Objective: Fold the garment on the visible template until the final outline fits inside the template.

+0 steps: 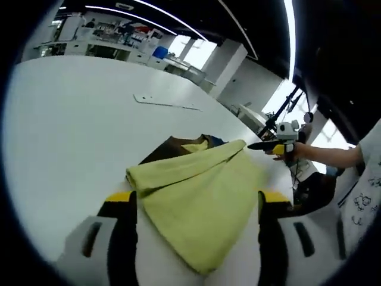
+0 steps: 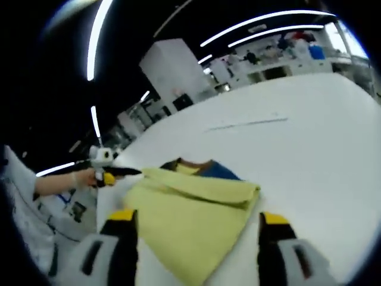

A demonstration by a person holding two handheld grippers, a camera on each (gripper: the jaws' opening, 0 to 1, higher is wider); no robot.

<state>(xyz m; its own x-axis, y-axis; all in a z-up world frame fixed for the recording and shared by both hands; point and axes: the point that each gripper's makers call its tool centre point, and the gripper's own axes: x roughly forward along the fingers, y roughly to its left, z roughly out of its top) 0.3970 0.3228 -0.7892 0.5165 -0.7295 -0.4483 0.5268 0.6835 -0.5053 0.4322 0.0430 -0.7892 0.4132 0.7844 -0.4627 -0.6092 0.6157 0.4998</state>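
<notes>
Bright ceiling strip lights (image 1: 178, 18) — soft blur, bent edges.

folded yellow garment (image 1: 199, 205) lies on the white surface (image 1: 71, 119), near, between the left gripper (image 1: 196, 220) open fingers (image 1: 122, 229).

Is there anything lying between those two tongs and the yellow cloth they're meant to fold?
Nothing visible. The yellow garment lies on the white table directly ahead of the open left tongs and right tongs; the table between is bare.
</notes>
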